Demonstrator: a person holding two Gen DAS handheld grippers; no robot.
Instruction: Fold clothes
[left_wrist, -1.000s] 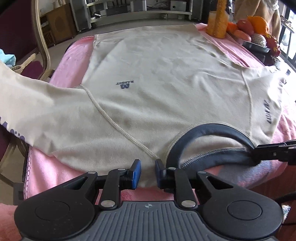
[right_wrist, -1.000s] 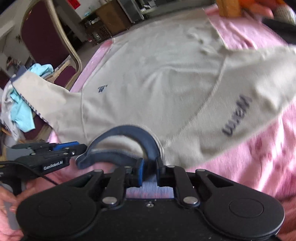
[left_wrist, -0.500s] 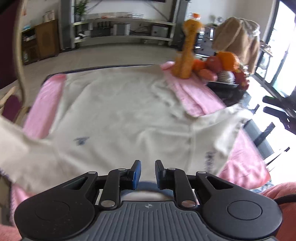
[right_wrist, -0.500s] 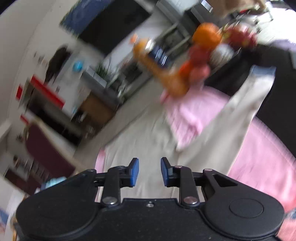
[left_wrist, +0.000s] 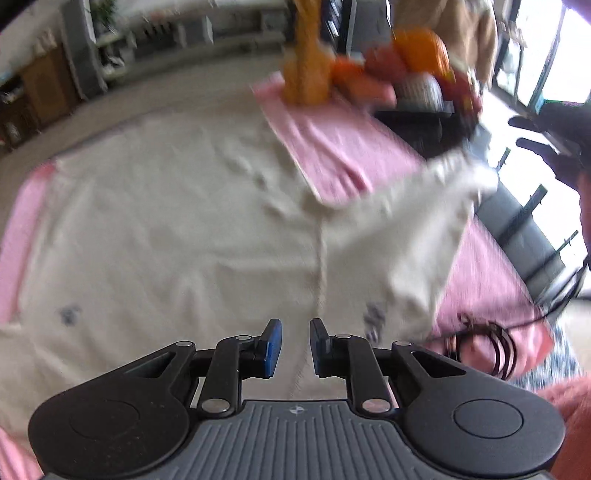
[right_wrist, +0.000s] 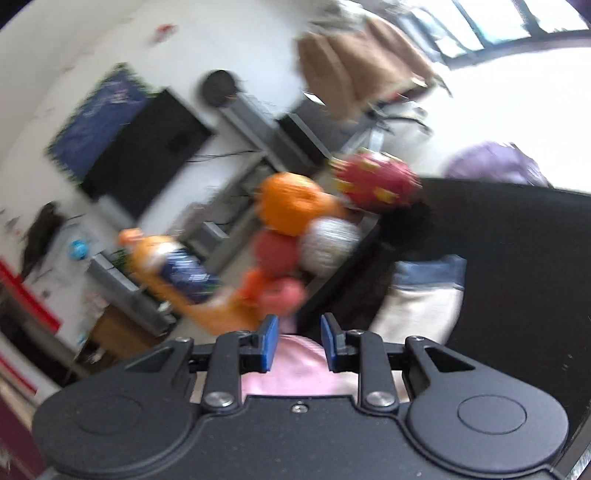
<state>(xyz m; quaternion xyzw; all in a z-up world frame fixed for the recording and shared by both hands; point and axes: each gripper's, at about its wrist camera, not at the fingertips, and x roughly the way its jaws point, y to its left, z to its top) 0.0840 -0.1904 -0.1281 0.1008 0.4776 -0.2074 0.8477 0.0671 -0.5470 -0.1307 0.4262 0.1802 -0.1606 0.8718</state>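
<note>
A cream sweatshirt (left_wrist: 166, 221) lies spread flat on the pink table cover (left_wrist: 332, 140). Its right sleeve (left_wrist: 417, 229) reaches out to the right over the table edge. My left gripper (left_wrist: 295, 347) hovers over the shirt's near part, open by a narrow gap with nothing between its fingers. In the left wrist view my right gripper (left_wrist: 543, 140) shows as a dark blur at the far right, just past the sleeve's end. In the right wrist view my right gripper (right_wrist: 295, 343) is open and empty, and the sleeve's blue-banded cuff (right_wrist: 428, 291) hangs ahead to the right.
A bowl of fruit (left_wrist: 413, 74) and an orange bottle (left_wrist: 306, 70) stand at the table's far right corner. A coiled black cable (left_wrist: 491, 350) lies on the pink cover near the right. A dark surface (right_wrist: 517, 258) fills the right of the right wrist view.
My right gripper let go of the blue collar, opened and swung up and right toward the fruit and the sleeve end. My left gripper rose and turned right over the shirt.
</note>
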